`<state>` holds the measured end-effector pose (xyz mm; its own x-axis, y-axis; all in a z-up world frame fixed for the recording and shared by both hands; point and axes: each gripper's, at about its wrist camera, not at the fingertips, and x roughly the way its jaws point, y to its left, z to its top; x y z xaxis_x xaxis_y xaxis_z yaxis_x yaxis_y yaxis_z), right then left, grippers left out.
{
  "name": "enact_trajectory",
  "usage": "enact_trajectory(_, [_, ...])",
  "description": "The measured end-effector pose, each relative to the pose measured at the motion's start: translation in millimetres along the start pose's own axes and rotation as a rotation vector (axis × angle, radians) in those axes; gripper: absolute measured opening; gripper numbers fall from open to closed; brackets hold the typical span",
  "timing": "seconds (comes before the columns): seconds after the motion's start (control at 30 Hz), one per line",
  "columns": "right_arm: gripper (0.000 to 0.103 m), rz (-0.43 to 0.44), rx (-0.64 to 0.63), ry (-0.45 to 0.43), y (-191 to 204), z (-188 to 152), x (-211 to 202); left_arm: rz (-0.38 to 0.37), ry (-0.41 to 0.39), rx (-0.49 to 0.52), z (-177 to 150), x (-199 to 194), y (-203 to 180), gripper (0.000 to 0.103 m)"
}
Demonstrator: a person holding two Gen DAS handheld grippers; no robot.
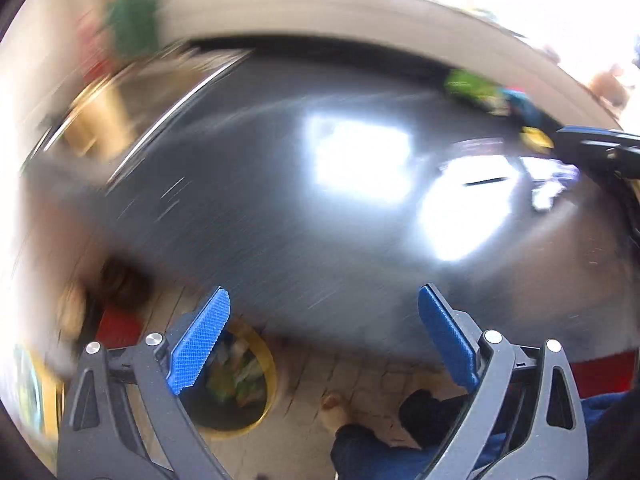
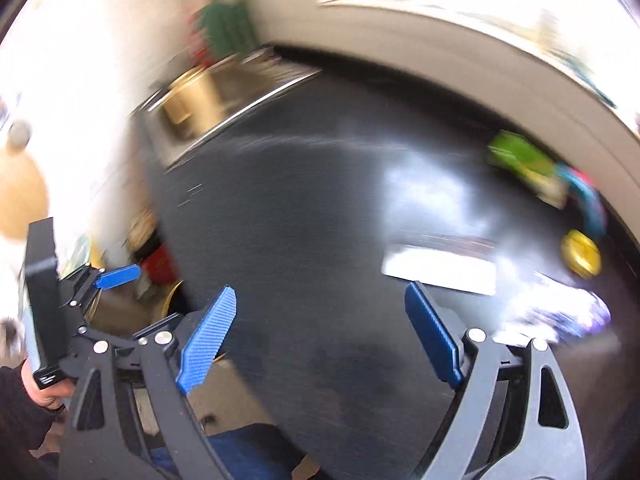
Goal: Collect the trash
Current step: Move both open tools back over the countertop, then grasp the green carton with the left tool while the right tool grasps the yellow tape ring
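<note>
Both views are motion-blurred. My left gripper point(image 1: 324, 300) is open and empty above the near edge of a dark countertop point(image 1: 280, 200). Below it on the floor stands a yellow-rimmed bin point(image 1: 240, 384) holding wrappers. My right gripper point(image 2: 320, 300) is open and empty over the same countertop point(image 2: 300, 220). Trash lies at the far right of the counter: a green packet point(image 2: 520, 158), a blue and red wrapper point(image 2: 586, 196), a yellow round lid point(image 2: 580, 254) and a purple shiny wrapper point(image 2: 560, 320). The green packet also shows in the left wrist view point(image 1: 472, 84).
A sink point(image 2: 208, 92) with a metal rim sits at the counter's far left. A green object point(image 2: 228, 28) stands by the wall behind it. The left gripper shows at the lower left of the right wrist view point(image 2: 80, 300). The person's legs and foot point(image 1: 336, 408) are beside the bin.
</note>
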<state>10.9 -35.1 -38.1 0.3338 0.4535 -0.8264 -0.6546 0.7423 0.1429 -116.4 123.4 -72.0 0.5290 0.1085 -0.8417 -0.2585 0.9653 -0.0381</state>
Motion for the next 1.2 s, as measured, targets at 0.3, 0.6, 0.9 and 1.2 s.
enact_trajectory(0.3, [0.084, -0.161, 0.3, -0.064, -164, -56, -71, -0.215, -0.058, 0.28, 83, 29, -158, 0.092])
enact_trajectory(0.6, [0.084, -0.168, 0.379, -0.06, -218, -80, -78, -0.228, -0.033, 0.367, 112, 61, -214, 0.092])
enact_trajectory(0.9, [0.084, -0.145, 0.272, -0.016, -243, -28, -34, -0.162, -0.033, 0.472, 174, 106, -220, 0.092])
enact_trajectory(1.2, [0.084, -0.141, 0.23, 0.099, -274, 17, 42, -0.156, -0.041, 0.774, 254, 196, -247, 0.092])
